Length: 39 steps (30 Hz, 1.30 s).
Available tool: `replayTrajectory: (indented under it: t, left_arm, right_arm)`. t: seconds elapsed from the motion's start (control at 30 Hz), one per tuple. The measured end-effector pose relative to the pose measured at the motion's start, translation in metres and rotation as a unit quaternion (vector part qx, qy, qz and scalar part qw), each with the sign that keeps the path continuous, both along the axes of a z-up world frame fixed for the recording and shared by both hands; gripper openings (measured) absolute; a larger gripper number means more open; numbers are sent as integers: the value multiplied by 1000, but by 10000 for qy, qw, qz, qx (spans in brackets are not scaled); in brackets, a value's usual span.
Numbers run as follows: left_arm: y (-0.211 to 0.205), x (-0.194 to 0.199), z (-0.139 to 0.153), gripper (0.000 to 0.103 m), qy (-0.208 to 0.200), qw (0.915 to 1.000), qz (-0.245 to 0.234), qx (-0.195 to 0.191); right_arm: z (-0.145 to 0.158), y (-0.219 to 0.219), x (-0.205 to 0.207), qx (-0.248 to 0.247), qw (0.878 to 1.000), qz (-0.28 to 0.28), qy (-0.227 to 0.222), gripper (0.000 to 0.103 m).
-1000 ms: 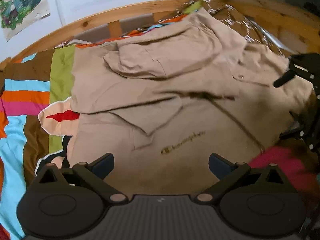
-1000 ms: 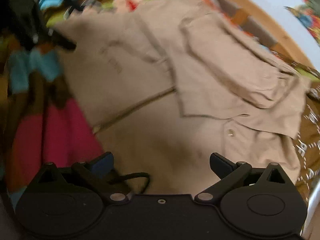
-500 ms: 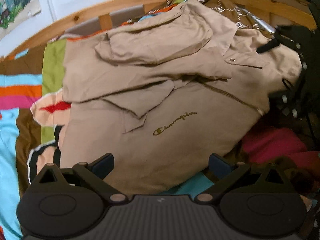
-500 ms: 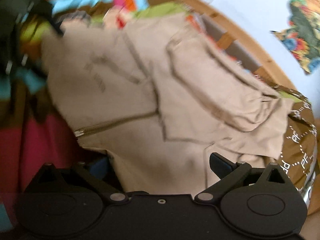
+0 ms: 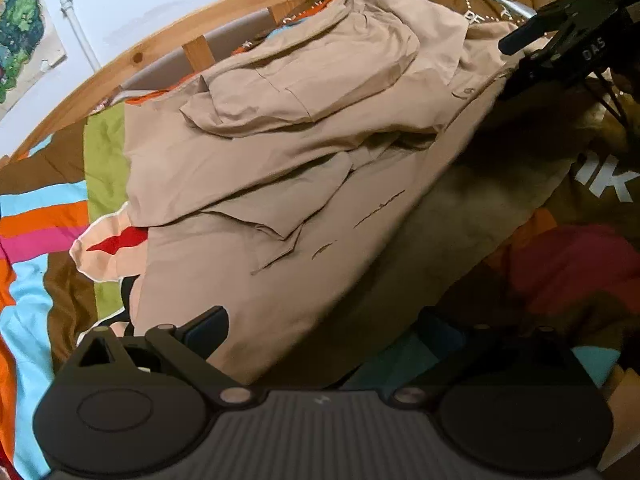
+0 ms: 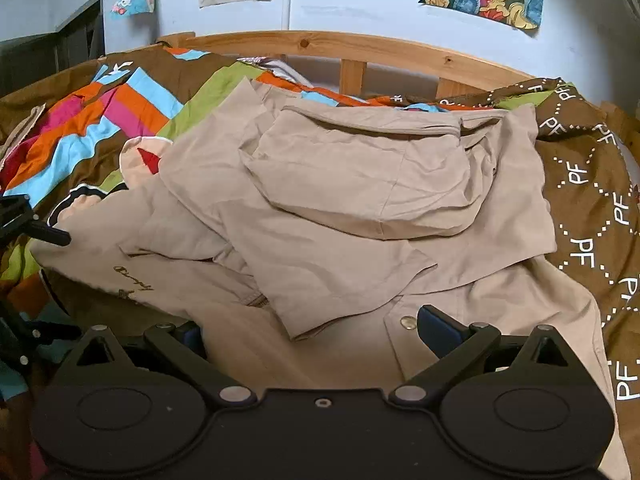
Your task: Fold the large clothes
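Brown bedcover (image 6: 580,184) printed "PF" lies under the beige jacket (image 6: 340,208).

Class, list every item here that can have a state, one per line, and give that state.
Beige jacket: partly folded, hem lifted off the bed.
Hood: lying flat on the jacket.
Snap button: undone.
Left gripper: jaws apart.
Right gripper: jaws apart.
Bedspread: spread, rumpled.

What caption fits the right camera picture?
Open right claw over a tan hooded jacket on a colourful striped bedspread.
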<state>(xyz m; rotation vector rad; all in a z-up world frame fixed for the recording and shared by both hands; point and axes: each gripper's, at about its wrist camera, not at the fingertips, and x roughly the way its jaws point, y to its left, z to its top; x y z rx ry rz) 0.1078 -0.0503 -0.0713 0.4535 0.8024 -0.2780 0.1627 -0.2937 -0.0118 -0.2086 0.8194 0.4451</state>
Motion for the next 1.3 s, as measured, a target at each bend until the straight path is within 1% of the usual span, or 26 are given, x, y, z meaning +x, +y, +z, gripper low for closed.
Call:
replayTrajectory:
  t: [0.13,0.27,0.37,0.43,0.5,0.53,0.57,0.63,0.67,0.7,0.73,0.77,0.87,0.93,0.97,1.03,1.1,1.13,1.17,1.2,1.23,1.27,1.3]
  left_arm:
    - [-7,0,-5,102,-13,9993,-289,245]
    - [-11,9,-12,103,155,9986,-220,460]
    - [-12,12,-15,103,256,9975,-304,580]
    - [-13,12,-16,103,253,9970,-332,654]
    - [-15,11,-14,99,114,9965,-362,738]
    - [-17,9,-12,87,-9,9959,-424,797]
    - [-18,8,-11,71,-110,9949,-465,886]
    - [-20,7,-9,58,-320,9924,-499,1076]
    - [-20,7,-6,49,-438,9922,-513,1051]
    - [-19,7,-3,44,-507,9927,-508,975]
    - [-18,8,1,32,-558,9934,-493,868]
    - [-17,9,7,21,-625,9941,-489,745]
    - [-16,16,26,15,-811,9941,-539,474]
    - [-14,25,37,13,-802,9949,-541,300]
    - [-13,32,43,12,-770,9955,-515,194]
    - [-9,46,53,11,-668,9970,-391,-96]
    - [-4,62,63,10,-485,9977,-193,-428]
    - [-1,69,66,10,-398,9975,-96,-579]
    - [1,77,70,10,-307,9968,5,-736]
    - [3,83,72,10,-234,9960,87,-858]
    - [5,90,74,10,-170,9951,161,-960]
    - [8,96,75,10,-114,9941,235,-1056]
    - [9,99,77,10,-83,9932,289,-1121]
  right_arm:
    - [-2,3,-2,-39,9999,94,-1,100]
    - [-2,2,-2,9,10000,72,12,100]
    - [-2,0,-1,57,10000,41,30,100]
    - [-2,0,0,94,9999,43,42,100]
    - [-1,-2,0,107,9998,114,87,100]
    - [-2,-3,1,117,9997,166,146,100]
    - [-2,-3,1,139,9991,276,301,100]
    - [-4,-2,2,170,9961,559,658,100]
    - [-5,-1,0,176,9932,782,850,100]
    - [-4,0,-2,151,9905,974,960,101]
    - [-3,1,-6,96,9866,1231,1066,101]
    - [2,1,-11,57,9846,1403,1039,101]
    - [25,-4,-23,-19,9846,1607,689,101]
    - [48,-15,-24,119,9879,1503,370,102]
    - [60,-23,-21,266,9900,1358,256,102]
    - [81,-41,-11,569,9944,884,105,102]
    - [98,-60,0,642,9978,51,-130,102]
    - [102,-69,5,587,9973,-381,-222,102]
    - [106,-80,10,514,9931,-1013,-291,102]
    - [108,-91,14,570,9855,-1563,-318,102]
    - [108,-105,16,827,9742,-2078,-298,102]
    - [108,-126,17,1422,9535,-2648,-211,102]
    - [105,-146,14,2086,9284,-3074,-125,102]
